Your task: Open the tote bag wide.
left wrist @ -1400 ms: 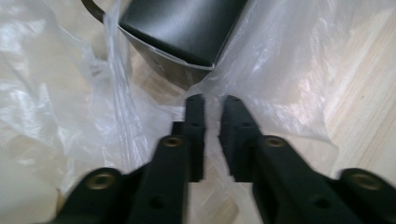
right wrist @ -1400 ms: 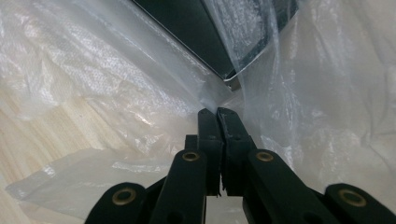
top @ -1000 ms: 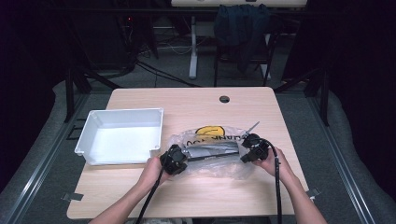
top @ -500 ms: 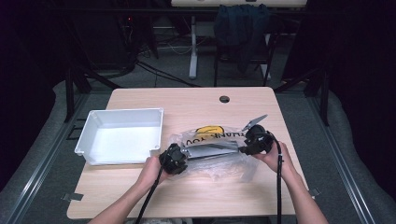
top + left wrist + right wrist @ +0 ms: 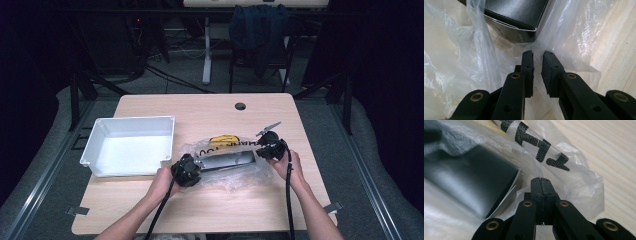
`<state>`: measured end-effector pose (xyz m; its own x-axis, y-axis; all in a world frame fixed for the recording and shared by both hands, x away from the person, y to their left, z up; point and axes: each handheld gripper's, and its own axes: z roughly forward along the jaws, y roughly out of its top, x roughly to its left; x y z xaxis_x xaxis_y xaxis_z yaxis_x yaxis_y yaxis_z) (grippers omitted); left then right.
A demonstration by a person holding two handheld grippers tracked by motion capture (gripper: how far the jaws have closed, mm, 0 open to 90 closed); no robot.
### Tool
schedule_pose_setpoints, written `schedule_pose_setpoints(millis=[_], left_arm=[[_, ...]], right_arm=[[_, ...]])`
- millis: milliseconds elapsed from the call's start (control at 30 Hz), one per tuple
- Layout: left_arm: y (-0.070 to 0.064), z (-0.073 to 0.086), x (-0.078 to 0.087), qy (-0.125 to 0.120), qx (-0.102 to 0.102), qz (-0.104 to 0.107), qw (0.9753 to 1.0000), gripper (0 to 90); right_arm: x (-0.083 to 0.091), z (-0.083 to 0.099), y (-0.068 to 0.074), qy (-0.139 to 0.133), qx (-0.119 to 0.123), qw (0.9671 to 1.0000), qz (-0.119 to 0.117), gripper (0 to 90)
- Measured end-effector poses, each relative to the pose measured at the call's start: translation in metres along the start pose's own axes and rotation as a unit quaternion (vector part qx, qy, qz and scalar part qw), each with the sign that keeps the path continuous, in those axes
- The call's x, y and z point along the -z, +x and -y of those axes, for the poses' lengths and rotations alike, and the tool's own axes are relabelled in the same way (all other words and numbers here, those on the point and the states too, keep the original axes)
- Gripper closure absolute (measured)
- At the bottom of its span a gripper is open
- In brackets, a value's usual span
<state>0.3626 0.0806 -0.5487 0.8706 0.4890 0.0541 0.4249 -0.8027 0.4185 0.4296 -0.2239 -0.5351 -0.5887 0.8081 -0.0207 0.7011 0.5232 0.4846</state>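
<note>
A clear plastic bag (image 5: 227,179) with black lettering and a yellow mark lies on the wooden table (image 5: 200,210). Inside it is a dark grey box (image 5: 227,160). At the bag's left end, my left gripper (image 5: 196,166) has its jaws a narrow gap apart. In the left gripper view that gripper (image 5: 537,56) points at the box's corner (image 5: 516,15), with bag film (image 5: 454,62) around and under the jaws. My right gripper (image 5: 258,150) is at the bag's right end. In the right gripper view it (image 5: 541,180) is shut on the bag's film (image 5: 574,177) beside the box (image 5: 466,185).
A white tray (image 5: 130,120) with nothing in it stands to the left of the bag, close to my left hand. A round cable hole (image 5: 240,106) sits near the table's far edge. A chair with dark cloth (image 5: 260,30) stands beyond the table.
My right gripper has moved a little away from me and to the right, taking the bag's end with it. The left gripper has stayed in place.
</note>
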Motion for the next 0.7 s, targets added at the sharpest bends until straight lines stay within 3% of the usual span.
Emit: schedule_pose_setpoints(millis=[200, 367, 467, 500, 567, 700], left_arm=[[0.003, 0.002, -0.001, 0.002, 0.001, 0.006, 1.0, 79.7], [0.006, 0.001, 0.004, -0.001, 0.007, 0.001, 1.0, 74.0], [0.011, 0.0, 0.015, -0.017, 0.024, -0.008, 0.9995, 65.5], [0.013, 0.0, 0.02, -0.024, 0.029, -0.013, 0.9992, 63.6], [0.016, -0.001, 0.024, -0.036, 0.046, -0.025, 0.998, 62.7], [0.018, -0.002, 0.014, -0.02, 0.06, -0.037, 0.9973, 59.7]], right_arm=[[-0.005, 0.004, -0.001, 0.039, 0.005, 0.9992, 0.011, 90.0], [-0.005, 0.006, -0.001, 0.038, 0.005, 0.9992, 0.012, 90.0], [-0.005, 0.005, -0.001, 0.036, 0.009, 0.9993, 0.009, 90.0], [-0.006, 0.006, 0.0, 0.024, 0.003, 0.9997, 0.004, 90.0], [-0.004, 0.005, 0.0, 0.033, 0.01, 0.9994, 0.005, 90.0], [-0.006, 0.006, 0.001, 0.024, 0.005, 0.9997, 0.003, 90.0]])
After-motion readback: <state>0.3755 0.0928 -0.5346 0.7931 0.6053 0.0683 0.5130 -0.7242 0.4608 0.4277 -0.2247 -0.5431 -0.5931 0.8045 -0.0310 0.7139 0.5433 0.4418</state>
